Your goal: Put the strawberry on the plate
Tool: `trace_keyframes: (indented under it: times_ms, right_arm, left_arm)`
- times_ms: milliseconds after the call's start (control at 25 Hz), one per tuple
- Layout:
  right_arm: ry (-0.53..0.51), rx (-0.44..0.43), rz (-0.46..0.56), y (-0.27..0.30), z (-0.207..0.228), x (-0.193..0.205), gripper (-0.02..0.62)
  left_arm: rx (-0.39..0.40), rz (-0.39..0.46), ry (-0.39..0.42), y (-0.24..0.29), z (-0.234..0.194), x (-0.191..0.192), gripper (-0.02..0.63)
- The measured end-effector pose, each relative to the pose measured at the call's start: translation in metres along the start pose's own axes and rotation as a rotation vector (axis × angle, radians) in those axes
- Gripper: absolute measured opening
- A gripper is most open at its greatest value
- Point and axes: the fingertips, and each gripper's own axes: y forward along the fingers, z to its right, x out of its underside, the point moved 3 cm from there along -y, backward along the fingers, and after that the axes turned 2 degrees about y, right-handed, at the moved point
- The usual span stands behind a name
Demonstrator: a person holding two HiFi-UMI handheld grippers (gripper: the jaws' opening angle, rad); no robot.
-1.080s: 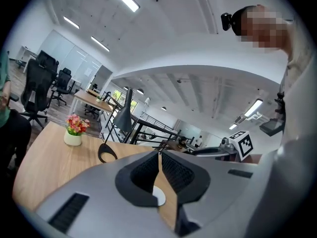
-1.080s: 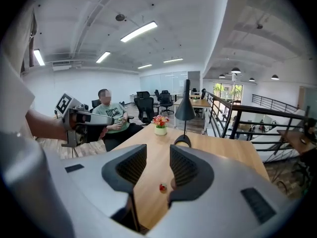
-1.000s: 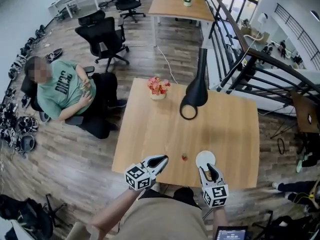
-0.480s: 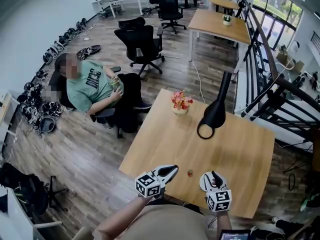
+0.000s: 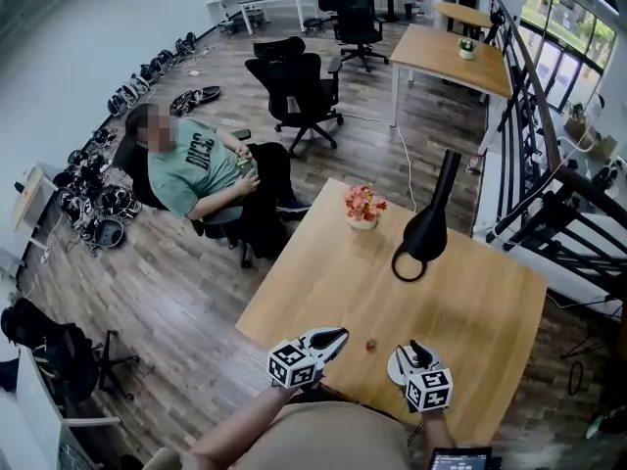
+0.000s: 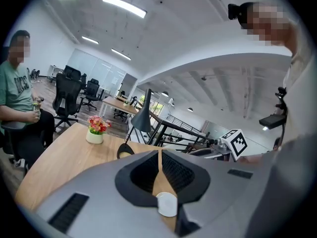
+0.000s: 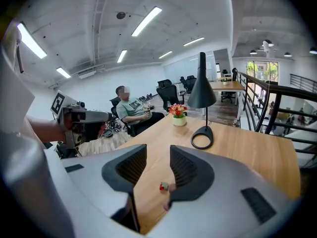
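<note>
A small red strawberry (image 5: 370, 344) lies on the wooden table (image 5: 460, 302) near its front edge. Just right of it is a white plate (image 5: 398, 366), partly hidden under my right gripper (image 5: 419, 347). That gripper hovers over the plate, jaws a little apart with nothing between them; in the right gripper view (image 7: 157, 150) the strawberry (image 7: 164, 186) shows through the gap. My left gripper (image 5: 336, 337) is left of the strawberry, apart from it, jaws shut and empty. In the left gripper view (image 6: 159, 153) the plate (image 6: 167, 204) shows below its jaws.
A black lamp (image 5: 428, 225) with a ring base stands mid-table, and a pot of flowers (image 5: 363, 207) sits at the far left corner. A seated person (image 5: 196, 169) and office chairs (image 5: 299, 86) are beyond the table's left side. A railing (image 5: 549, 213) runs along the right.
The head view has swung, so the table sits further right and lower. Both grippers keep their places beside the strawberry and over the plate.
</note>
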Motion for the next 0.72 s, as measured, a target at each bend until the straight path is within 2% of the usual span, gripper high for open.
trace_keyframes:
  times_ms: [280, 720]
  right_arm:
    - [-0.011, -0.011, -0.055, 0.021, 0.005, 0.011, 0.15]
    - [-0.067, -0.006, -0.164, 0.063, 0.007, 0.052, 0.15]
  left_arm:
    - [-0.022, -0.049, 0.02, 0.005, -0.01, 0.01, 0.005]
    - [-0.063, -0.09, 0.025, -0.003, -0.03, 0.033, 0.006]
